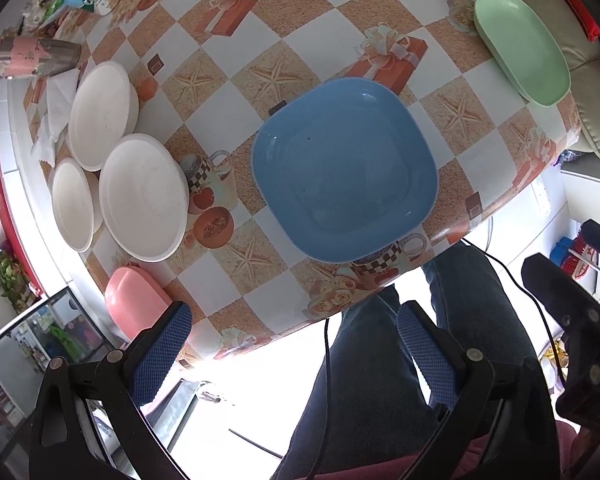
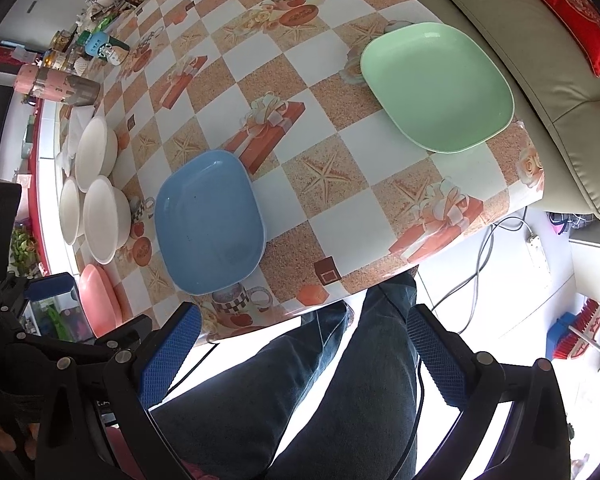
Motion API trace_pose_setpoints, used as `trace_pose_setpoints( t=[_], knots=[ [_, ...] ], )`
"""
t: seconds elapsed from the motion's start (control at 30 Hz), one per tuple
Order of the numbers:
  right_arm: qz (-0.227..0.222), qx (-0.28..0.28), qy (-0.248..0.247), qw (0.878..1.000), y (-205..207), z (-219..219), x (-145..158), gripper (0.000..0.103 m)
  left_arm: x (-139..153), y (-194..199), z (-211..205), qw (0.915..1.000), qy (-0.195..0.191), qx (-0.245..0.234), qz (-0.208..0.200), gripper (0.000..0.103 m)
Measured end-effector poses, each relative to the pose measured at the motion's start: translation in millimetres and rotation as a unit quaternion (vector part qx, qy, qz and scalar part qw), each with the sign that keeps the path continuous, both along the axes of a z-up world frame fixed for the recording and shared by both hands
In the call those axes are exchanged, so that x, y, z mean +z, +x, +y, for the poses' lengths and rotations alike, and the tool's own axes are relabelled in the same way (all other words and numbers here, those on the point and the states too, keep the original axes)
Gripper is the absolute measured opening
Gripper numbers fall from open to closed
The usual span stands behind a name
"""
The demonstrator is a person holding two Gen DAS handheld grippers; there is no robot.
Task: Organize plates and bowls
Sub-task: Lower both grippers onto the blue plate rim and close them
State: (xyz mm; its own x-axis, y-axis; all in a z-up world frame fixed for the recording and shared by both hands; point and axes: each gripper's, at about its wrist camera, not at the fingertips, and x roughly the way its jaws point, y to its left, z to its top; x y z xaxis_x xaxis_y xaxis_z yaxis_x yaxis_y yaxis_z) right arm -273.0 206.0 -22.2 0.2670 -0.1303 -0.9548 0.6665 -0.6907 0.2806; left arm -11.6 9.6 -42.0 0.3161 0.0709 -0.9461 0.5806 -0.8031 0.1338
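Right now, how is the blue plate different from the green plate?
The blue plate is blue and the green plate is pale green. The blue plate sits near the white bowls, while the green plate sits alone at the table corner by the sofa. The blue plate has a few small dark specks on it; the green plate looks clean. Both are rounded-square, empty, and lie flat on the checked tablecloth.

Glossy plastic blue plate (image 1: 344, 170) on a smooth, shiny printed tablecloth (image 1: 228, 128).
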Motion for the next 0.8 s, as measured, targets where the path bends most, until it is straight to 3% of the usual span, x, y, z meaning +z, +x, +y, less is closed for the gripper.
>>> trace_pose_setpoints(
  t=[0.27,0.5,0.8],
  knots=[
    [-0.018,0.049,0.031,0.998,18,-16,-19,0.103,-19,27,-28,0.9961,-0.014,0.084,0.024,0.103],
    [-0.035,0.085,0.073,0.993,25,-24,-46,0.103,-37,42,-36,0.9905,-0.031,0.126,0.046,0.103],
    [-0.007,0.113,0.092,0.989,17,-49,-70,0.103,-63,55,-34,0.9814,-0.052,0.17,0.071,0.103]
  ],
)
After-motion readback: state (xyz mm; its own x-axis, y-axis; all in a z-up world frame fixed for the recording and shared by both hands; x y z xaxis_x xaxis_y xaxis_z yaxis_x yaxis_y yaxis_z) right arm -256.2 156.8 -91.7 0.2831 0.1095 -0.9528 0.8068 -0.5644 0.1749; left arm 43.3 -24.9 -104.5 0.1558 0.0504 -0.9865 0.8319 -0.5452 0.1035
